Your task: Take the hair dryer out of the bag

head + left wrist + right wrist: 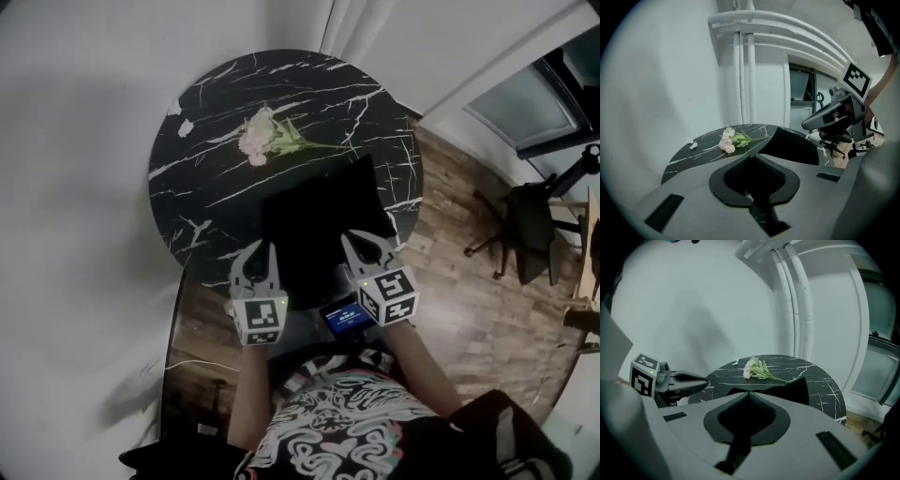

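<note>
Nearest the camera, the person's black-and-white patterned shirt (347, 422) is filling the lower edge of the head view, with both forearms reaching toward the round black marble table (216, 187) with white veins.

The grey left gripper (258, 255) is hovering at the table's near edge. Its jaws are pressing together with nothing between them, as its own view shows. The grey right gripper (364, 246) is hovering beside it over the table's near-right part, its jaws likewise closing tight on nothing. Each is carrying its marker cube toward the person. Whether either tip is touching the bag I cannot tell.

Between and just past the two grippers, the flat black fabric bag (323, 225) is lying on the table's near-right part, one corner rising up in both gripper views. The hair dryer is showing in no view; the bag is giving no glimpse of what is in it.

Farther in, near the table's centre and toward its far side, a small bunch of pale pink flowers (267, 136) with green stems is lying on the marble, apart from the bag. A small white scrap (185, 127) is resting near the table's far-left edge.

Beyond the table a plain white wall (75, 187) is rising, with white vertical pipes (743, 70) running up it. To the table's right, a dark office chair (525, 220) is standing on brown wooden floor (478, 319).
</note>
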Tool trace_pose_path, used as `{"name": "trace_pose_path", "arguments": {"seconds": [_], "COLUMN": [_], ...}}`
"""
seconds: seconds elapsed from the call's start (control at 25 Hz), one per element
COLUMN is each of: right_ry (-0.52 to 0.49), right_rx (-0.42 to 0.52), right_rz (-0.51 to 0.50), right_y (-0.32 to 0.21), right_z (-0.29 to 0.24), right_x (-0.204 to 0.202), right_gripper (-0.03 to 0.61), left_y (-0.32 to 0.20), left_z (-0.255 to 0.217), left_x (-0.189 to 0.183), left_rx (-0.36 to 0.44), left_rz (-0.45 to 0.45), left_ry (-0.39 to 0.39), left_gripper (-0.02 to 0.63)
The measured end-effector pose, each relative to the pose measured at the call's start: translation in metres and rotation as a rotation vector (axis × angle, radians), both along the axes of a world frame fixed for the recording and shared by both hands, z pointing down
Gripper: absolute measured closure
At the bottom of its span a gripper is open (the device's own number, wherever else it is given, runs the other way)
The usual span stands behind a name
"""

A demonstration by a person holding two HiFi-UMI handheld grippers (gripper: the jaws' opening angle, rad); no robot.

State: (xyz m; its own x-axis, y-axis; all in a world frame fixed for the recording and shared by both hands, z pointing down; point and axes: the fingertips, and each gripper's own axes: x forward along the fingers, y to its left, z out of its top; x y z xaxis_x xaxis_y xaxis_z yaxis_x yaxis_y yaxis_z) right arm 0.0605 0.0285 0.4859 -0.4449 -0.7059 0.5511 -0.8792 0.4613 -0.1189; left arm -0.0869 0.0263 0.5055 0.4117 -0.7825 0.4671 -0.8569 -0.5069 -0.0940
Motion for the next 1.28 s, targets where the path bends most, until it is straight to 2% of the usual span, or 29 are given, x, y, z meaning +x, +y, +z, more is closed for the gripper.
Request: {"name": "trace_pose_path", "arguments": {"seconds": [0.32,0.52,0.84,1.0,1.2,1.28], "right_ry": [0.004,0.006,0.003,-0.005,-0.016,-0.011], "right_rx": [-0.031,-0.037,-0.048,-0.065,-0.089,-0.095], "right_rz": [0.005,0.004,-0.038,-0.055,-0.057,-0.063], "right_y": [0.007,0.001,-0.012,-0.016,-0.023,-0.024], "right_z": [0.01,0.015,0.017,0.023,0.033,0.035], "right_x": [0.0,0.006,0.011,0.011,0.011,0.013], "right_gripper": [0.559,0.56,0.559,0.558,0.558,0.558], "left_y": [0.005,0.006,0.003,0.001,0.002,0.0], "left_z": [0.031,0.045,0.076,0.091,0.11,0.116], "left_x": [0.0,0.002,0.007,0.003,-0.001,0.004], "left_rx": [-0.087,-0.12,-0.255,-0.317,-0.378,-0.396], "left_rz": [0.008,0.018,-0.009,-0.035,-0.043,-0.045], "left_ry": [0.019,0.024,0.091,0.105,0.064,0.07], "left_gripper": [0.591,0.545,0.401,0.383,0.364,0.364]}}
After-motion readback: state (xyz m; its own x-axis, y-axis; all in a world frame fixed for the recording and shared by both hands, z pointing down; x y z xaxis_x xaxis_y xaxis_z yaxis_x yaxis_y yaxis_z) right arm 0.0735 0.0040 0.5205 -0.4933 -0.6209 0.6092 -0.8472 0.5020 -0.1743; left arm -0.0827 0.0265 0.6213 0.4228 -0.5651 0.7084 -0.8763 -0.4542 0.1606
